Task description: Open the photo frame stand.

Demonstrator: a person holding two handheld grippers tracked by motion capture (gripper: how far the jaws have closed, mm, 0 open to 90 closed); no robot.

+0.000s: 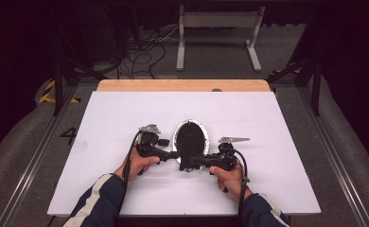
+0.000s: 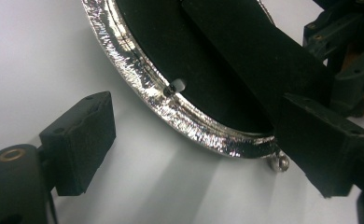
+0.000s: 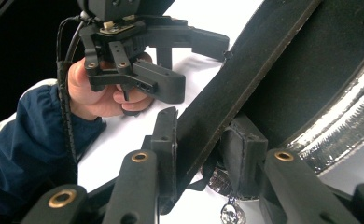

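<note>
While the oval frame (image 1: 190, 141) lies face down near the middle of the white table (image 1: 126, 113) in the high view, both hands close in on its near end: the left gripper (image 1: 172, 154) from the left, the right gripper (image 1: 188, 163) from the right, probably to work the stand on its back. A wooden board (image 1: 182, 85) edges the far side; nothing else crowds the work.

Seen from the left gripper view, the jaws stand wide apart and grip nothing, straddling the silver rim (image 2: 180, 112) of the frame, with a small screw (image 2: 281, 162) at its tip.

Seen from the right gripper view, the jaws are clamped on the black stand (image 3: 245, 74), likely holding it up off the back. The left hand (image 3: 101, 88) hovers beyond.
</note>
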